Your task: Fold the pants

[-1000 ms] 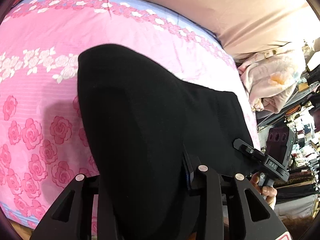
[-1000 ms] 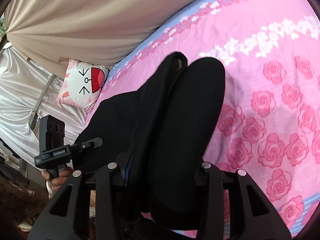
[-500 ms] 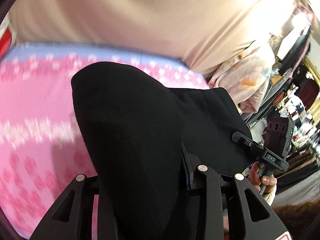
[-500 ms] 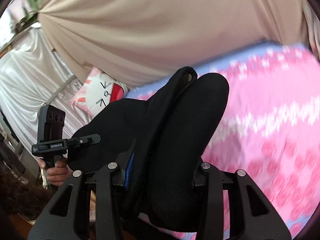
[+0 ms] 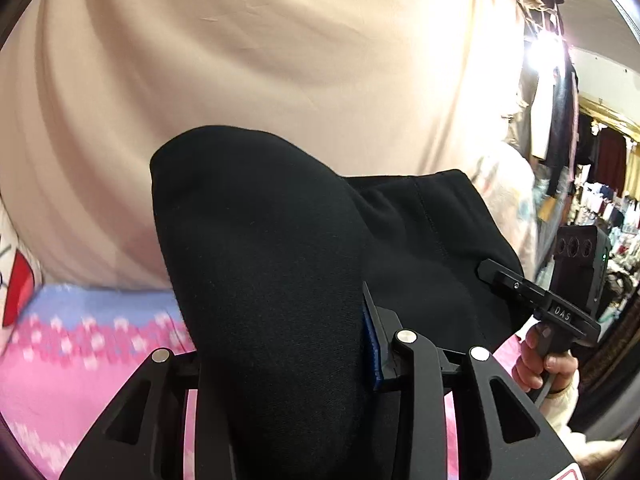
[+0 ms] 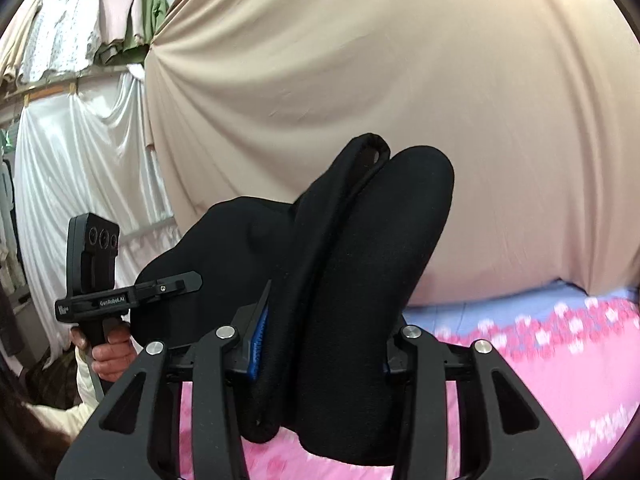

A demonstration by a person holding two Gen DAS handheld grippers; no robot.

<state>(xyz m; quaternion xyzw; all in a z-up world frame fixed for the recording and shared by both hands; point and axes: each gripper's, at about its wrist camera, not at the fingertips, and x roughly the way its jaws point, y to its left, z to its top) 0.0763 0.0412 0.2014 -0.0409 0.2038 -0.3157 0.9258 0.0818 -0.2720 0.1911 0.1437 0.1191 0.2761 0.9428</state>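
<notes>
The black pants [image 5: 260, 264] bulge up between the jaws of my left gripper [image 5: 288, 360], which is shut on a thick fold of them. In the right wrist view the pants [image 6: 360, 280] are bunched in two rolls, and my right gripper [image 6: 320, 344] is shut on them. The cloth spans between both grippers, lifted above the pink rose-print bed sheet [image 6: 540, 380]. The right gripper [image 5: 536, 300] shows at the right of the left wrist view. The left gripper [image 6: 132, 296] shows at the left of the right wrist view. The fingertips are hidden by cloth.
A beige curtain [image 5: 260, 60] hangs behind the bed. A cartoon pillow [image 5: 16, 280] lies at the bed's left end. White drapes [image 6: 80, 160] and hanging clothes [image 6: 100, 20] are on the left, and racks of clothes [image 5: 580, 180] on the right.
Both grippers have risen and tilted up with the pants held in them. The views swung from the bed sheet toward the curtain. The grips have not changed.
</notes>
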